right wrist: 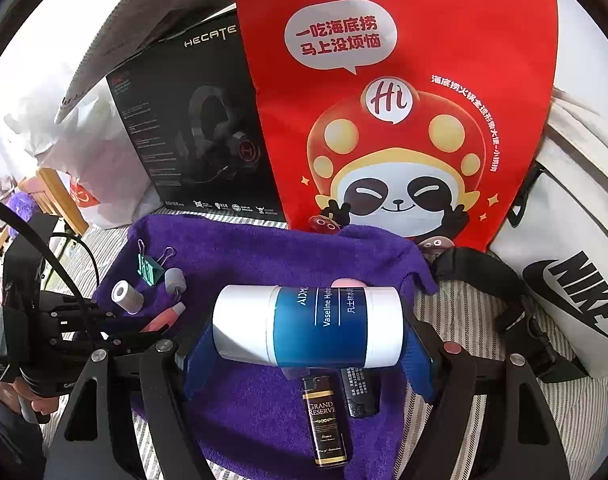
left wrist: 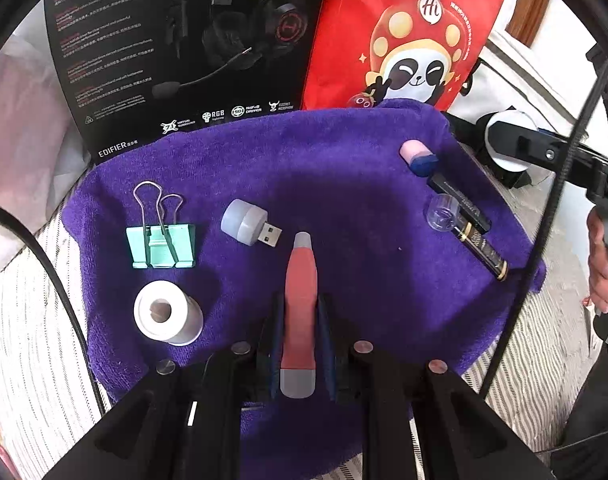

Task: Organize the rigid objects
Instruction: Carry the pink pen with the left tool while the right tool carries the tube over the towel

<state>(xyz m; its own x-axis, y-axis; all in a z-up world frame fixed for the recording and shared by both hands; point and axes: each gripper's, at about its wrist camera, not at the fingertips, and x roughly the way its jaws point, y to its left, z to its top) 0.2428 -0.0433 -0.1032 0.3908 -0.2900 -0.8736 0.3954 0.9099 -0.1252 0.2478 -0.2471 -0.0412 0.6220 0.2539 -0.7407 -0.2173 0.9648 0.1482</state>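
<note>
Here, the left gripper (left wrist: 300, 320) had its jaws clamped on a red pen-shaped tool (left wrist: 300, 304) with grey ends, its tip pointing toward twelve o'clock over the purple towel (left wrist: 343, 184); the towel lay on a striped bed cover (left wrist: 32, 320). In the left wrist view, a mint binder clip (left wrist: 162, 240) sat at ten o'clock from the tool's tip, a small USB lamp (left wrist: 248, 226) just beside the tip at eleven, and a white roll (left wrist: 166, 314) at nine o'clock from the jaws; none touched the tool. Toward two o'clock lay a pink-and-blue eraser (left wrist: 417, 156), a clear cap (left wrist: 441, 212) and a black and gold tube (left wrist: 481, 248), well apart from the tool.

The right gripper (right wrist: 307, 324) held a white-and-blue Vaseline jar (right wrist: 307, 324) crosswise, its jaws wide yet pressed on both ends; the jar hid most of the towel behind it. Below it, at six o'clock, lay the black and gold tube and a dark flat object (right wrist: 357, 392) side by side. A black headset box (right wrist: 200, 136) and a red panda bag (right wrist: 399, 112) stood at twelve o'clock along the towel's far edge; a white Nike bag (right wrist: 571, 280) lay at three o'clock.
</note>
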